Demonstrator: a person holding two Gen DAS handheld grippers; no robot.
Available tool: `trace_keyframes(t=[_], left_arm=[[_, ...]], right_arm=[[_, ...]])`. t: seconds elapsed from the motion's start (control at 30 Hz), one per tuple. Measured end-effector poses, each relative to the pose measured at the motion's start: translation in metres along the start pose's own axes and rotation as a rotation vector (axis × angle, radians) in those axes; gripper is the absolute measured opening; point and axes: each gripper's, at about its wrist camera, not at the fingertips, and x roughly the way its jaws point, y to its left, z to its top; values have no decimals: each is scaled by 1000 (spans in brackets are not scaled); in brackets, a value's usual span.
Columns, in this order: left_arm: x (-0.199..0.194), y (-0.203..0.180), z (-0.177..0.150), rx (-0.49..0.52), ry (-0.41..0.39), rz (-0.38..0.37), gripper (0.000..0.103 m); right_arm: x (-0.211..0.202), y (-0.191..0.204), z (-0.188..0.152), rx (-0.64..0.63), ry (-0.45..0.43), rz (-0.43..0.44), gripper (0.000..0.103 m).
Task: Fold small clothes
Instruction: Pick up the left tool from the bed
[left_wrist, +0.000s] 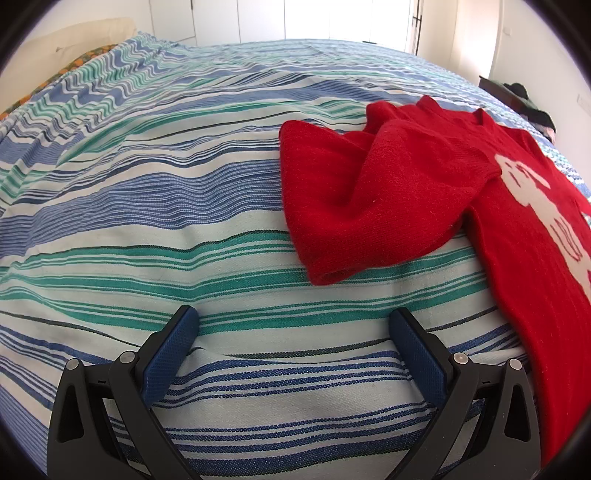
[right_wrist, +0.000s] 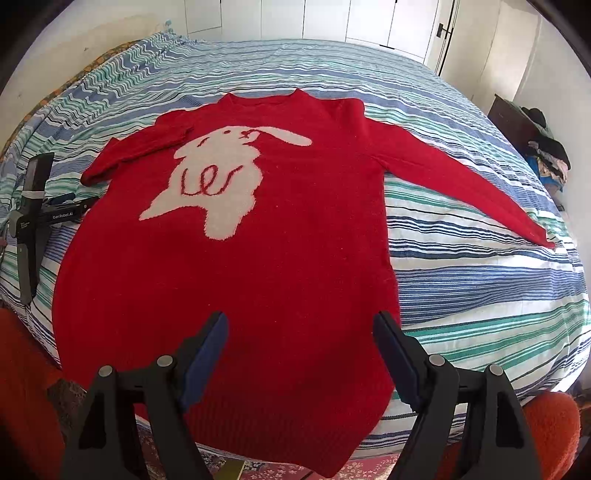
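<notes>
A red sweater (right_wrist: 280, 251) with a white dog figure lies face up on the striped bedspread (right_wrist: 461, 258). Its left sleeve (right_wrist: 136, 151) is bunched and partly folded inward; its right sleeve (right_wrist: 461, 184) stretches out flat. In the left wrist view the bunched sleeve (left_wrist: 369, 199) lies ahead and to the right of my left gripper (left_wrist: 293, 321), which is open and empty just over the bedspread (left_wrist: 184, 206). My right gripper (right_wrist: 299, 328) is open and empty above the sweater's lower body, near the hem. The left gripper (right_wrist: 48, 206) also shows in the right wrist view, left of the sweater.
A dark cabinet with a pile of clothes (right_wrist: 543, 147) stands at the right of the bed. White closet doors (right_wrist: 332, 18) line the far wall. A cream pillow (left_wrist: 74, 40) lies at the bed's far left. A patterned rug (right_wrist: 369, 470) shows below the bed edge.
</notes>
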Motion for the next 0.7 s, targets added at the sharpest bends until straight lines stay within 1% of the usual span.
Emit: trace_keyframes(t=[0.27,0.37,0.53,0.63,0.7], left_arm=[[0,0,0,0,0,0,103],[0,0,-1,0,0,0,103],[0,0,0,-2,0,-2,103],[0,-1,0,3,-1,7,103],[1,-2,-1,6,-12,11,103]], right_arm=[[0,-1,-9,40,-2,-11,80],[4,-1,-11,38,5,1,80],[-4,0,-13,21,-51,30,80],[-13,-5,-18,20,-87,30,80],[-14,-10,-23,28,-93,29,80]])
